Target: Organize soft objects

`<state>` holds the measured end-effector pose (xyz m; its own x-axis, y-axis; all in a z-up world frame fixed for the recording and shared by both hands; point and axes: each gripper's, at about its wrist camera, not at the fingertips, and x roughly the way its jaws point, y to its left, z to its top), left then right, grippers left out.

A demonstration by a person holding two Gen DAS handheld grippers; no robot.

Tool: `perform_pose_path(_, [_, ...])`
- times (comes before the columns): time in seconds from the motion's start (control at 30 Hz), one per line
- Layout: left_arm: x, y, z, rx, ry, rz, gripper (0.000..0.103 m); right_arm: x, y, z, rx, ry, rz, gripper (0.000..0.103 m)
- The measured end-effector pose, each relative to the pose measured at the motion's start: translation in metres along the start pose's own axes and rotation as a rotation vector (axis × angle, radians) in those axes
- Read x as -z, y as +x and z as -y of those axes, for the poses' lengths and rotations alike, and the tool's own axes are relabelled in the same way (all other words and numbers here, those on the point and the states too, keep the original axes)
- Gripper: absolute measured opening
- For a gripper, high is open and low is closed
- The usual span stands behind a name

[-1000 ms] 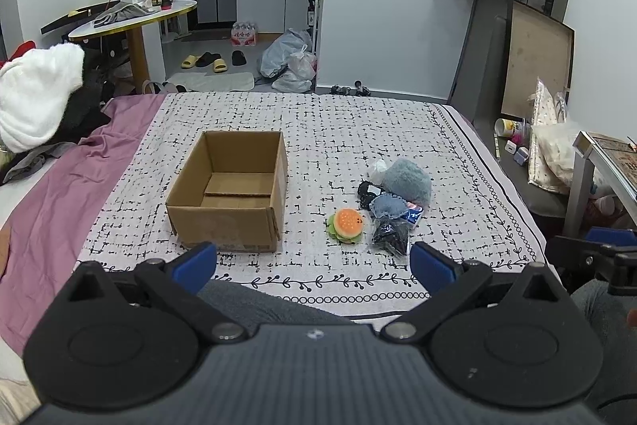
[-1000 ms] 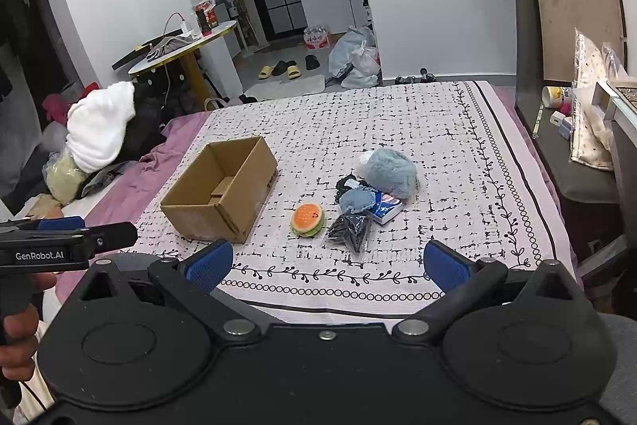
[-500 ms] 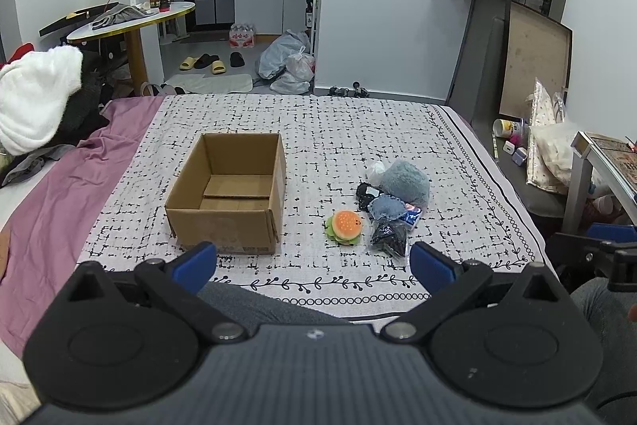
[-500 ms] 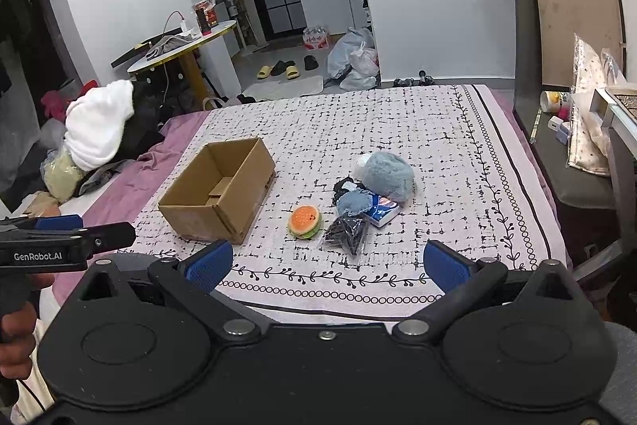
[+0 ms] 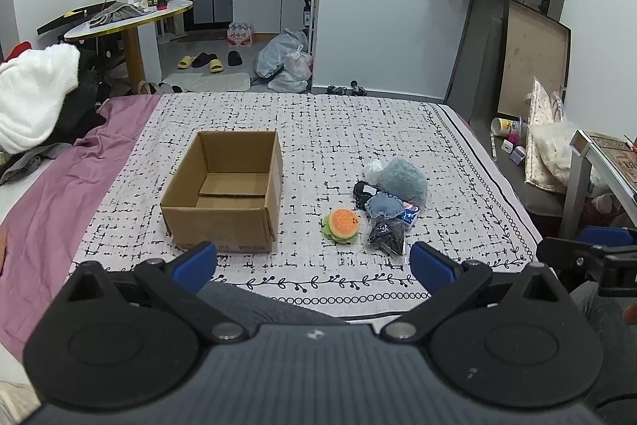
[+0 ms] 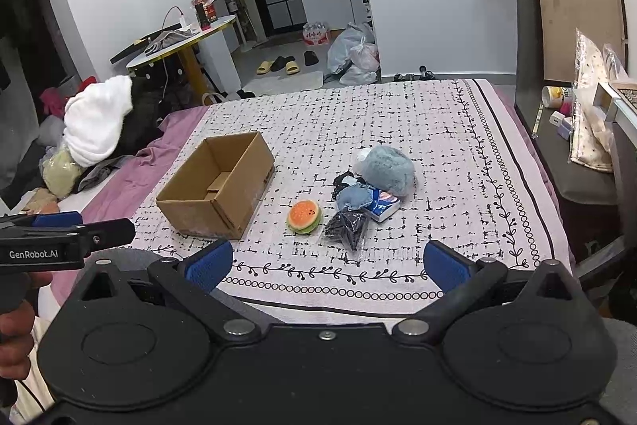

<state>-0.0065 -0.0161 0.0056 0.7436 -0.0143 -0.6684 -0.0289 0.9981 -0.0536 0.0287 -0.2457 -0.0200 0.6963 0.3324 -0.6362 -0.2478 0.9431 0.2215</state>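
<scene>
Cardboard box [image 5: 223,194] sits open on the patterned blanket [image 5: 318,122], nothing showing inside it. Soft stuff is piled at about 3 o'clock from it: burger plush [image 5: 341,226] nearest, with a black bag [image 5: 386,230] just beside it, and a blue pouch [image 5: 384,206] and a fuzzy grey-blue lump [image 5: 402,180] behind that. Left gripper [image 5: 314,261] and right gripper [image 6: 326,263] both hang near the bed edge, jaws spread wide, holding nothing, well short of the pile.
</scene>
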Motion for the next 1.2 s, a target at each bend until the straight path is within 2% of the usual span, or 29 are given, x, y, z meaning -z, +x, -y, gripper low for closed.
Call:
perform_pose_path(0.63, [0.0, 0.019, 0.002, 0.016, -0.012, -0.027, 0.102, -0.001, 0.013, 0.006, 0.009, 0.01, -0.02, 0.103])
perform_pose_path(1.2, [-0.005, 0.059, -0.002, 0.027, -0.054, -0.057, 0.102, -0.005, 0.05, 0.018, -0.017, 0.048, -0.073, 0.103])
